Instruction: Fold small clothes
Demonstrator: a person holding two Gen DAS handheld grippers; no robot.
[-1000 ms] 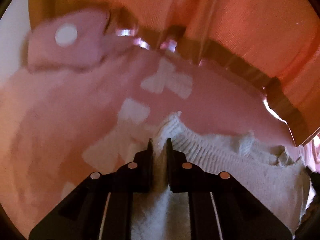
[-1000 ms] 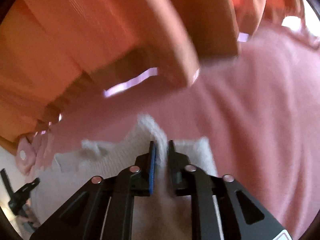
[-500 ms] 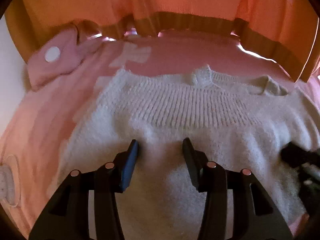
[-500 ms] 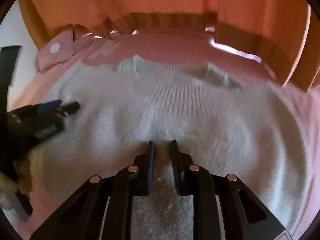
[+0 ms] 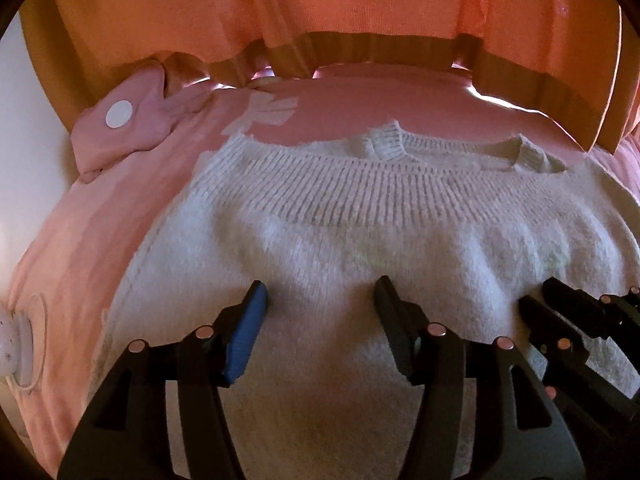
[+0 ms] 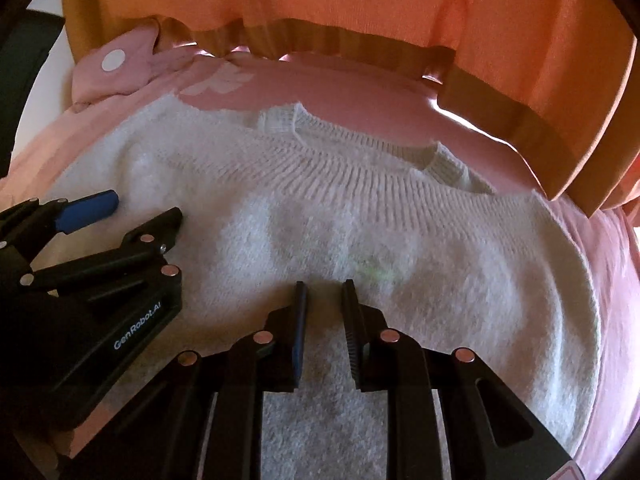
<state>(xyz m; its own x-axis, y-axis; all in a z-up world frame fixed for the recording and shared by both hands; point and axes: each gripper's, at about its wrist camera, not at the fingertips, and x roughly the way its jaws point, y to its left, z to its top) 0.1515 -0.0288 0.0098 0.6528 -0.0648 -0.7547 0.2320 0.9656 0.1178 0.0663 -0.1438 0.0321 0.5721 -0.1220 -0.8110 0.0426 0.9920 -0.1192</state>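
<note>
pink bedding (image 5: 80,240) under the white sweater (image 5: 360,248), spread flat, ribbed hem far side. left tool (image 5: 320,292) wide, right tool (image 6: 323,286) narrow, both empty. best pinching one side edge, folding inward evenly.

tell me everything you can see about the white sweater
The white sweater is a fluffy knit, lying spread flat on a pink bedcover. A band of ribbed knit runs across it near its far edge, and two ribbed cuffs peek out beyond that, so the sleeves look folded in. The surface is mostly smooth with soft wrinkles. Neither claw grips it: the left claw is wide open over it, and the right claw is narrowly open over its near part.
</note>
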